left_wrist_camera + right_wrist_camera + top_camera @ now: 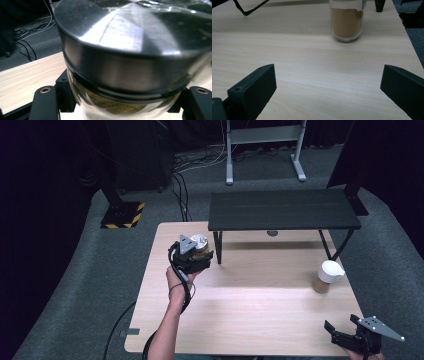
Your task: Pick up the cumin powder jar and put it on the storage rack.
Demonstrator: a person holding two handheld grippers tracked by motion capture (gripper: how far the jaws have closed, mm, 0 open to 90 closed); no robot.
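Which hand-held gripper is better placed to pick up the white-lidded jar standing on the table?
Right. The right hand-held gripper is open, empty and on the same side as the white-lidded jar, facing it. The left hand-held gripper already holds a metal-lidded jar.

Left gripper view: metal-lidded jar (130,62) cut off top, right, bottom edges. Right gripper view: powder jar (347,21) top cropped at upper edge. High view: right gripper (350,326) body cropped lower right.
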